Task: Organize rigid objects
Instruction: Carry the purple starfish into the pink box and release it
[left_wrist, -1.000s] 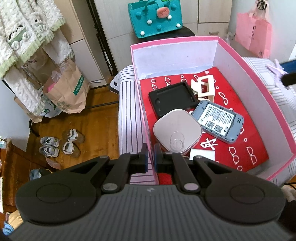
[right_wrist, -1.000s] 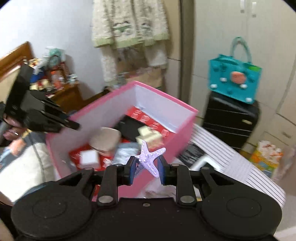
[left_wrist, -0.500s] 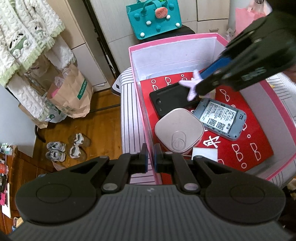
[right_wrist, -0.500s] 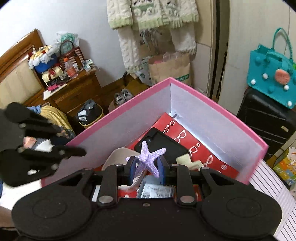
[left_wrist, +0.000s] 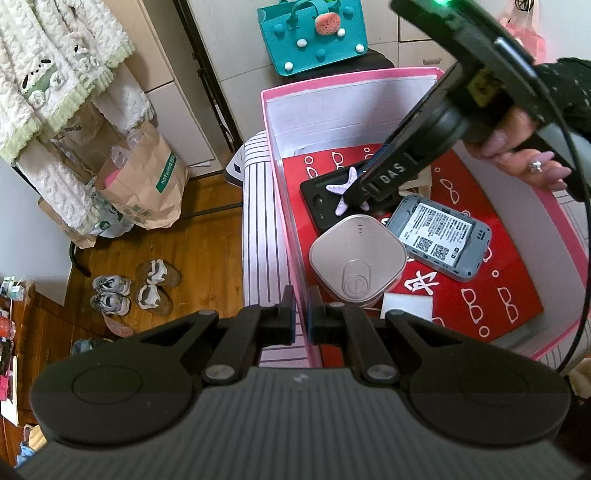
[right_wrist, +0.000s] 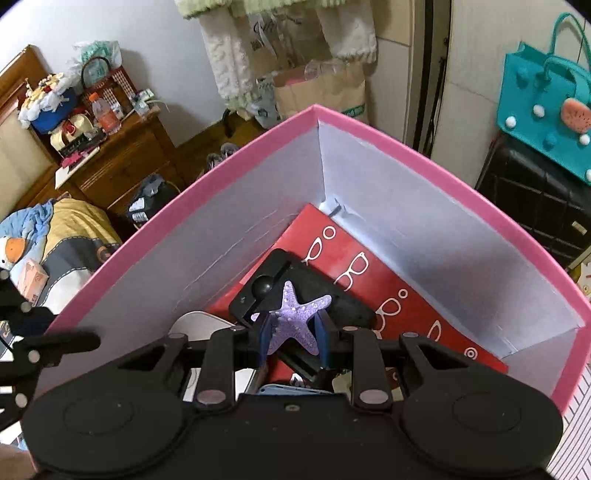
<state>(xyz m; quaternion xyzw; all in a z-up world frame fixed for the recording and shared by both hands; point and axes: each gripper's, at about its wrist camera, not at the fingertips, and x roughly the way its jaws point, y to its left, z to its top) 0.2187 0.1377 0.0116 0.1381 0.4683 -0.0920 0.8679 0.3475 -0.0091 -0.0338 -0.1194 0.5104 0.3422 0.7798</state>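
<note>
Clamping a purple starfish (right_wrist: 293, 319) between blue pads, right gripper (right_wrist: 291, 338) reaching down inside the pink box (right_wrist: 388, 142), just over a black case (left_wrist: 325, 201) lying on the red liner (left_wrist: 517, 236). Pinching the box's near left wall with jaws nearly shut, left gripper (left_wrist: 300, 319) at the rim. Lying on the liner beside the case: a beige square device (left_wrist: 356, 256) and a grey router (left_wrist: 441, 238).
</note>
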